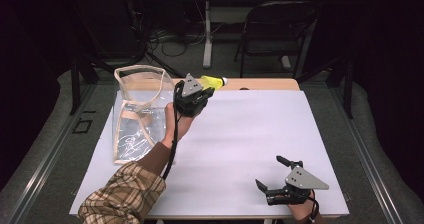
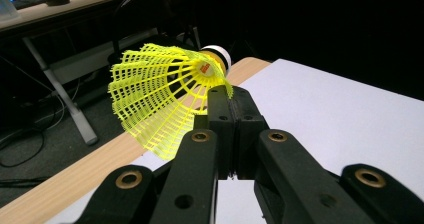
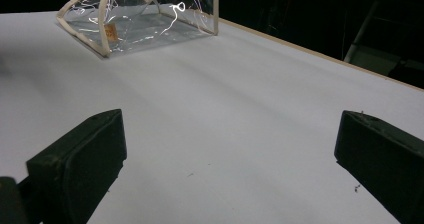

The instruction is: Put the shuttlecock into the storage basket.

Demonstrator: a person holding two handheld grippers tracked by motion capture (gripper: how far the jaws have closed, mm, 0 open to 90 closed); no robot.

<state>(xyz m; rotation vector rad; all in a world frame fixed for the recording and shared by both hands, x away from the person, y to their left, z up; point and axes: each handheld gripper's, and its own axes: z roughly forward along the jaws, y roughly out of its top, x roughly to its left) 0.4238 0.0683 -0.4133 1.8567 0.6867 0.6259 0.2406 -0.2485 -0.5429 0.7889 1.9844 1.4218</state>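
Note:
My left gripper (image 1: 202,91) is raised over the far part of the table, just right of a clear plastic bag (image 1: 139,111) with cream trim. It is shut on a yellow shuttlecock (image 1: 214,81). In the left gripper view the jaws meet on the edge of the shuttlecock's (image 2: 165,91) yellow mesh skirt near its white-banded cork. The bag stands upright with its top open. My right gripper (image 1: 274,173) rests low at the table's near right, jaws wide apart with nothing between them. The right gripper view looks across the white tabletop to the bag (image 3: 145,19).
The white sheet (image 1: 250,134) covers the table, with a strip of wood (image 1: 265,84) bare at the far edge. Beyond it stand a dark folding chair (image 1: 277,29), a desk leg (image 1: 207,34) and cables on the floor.

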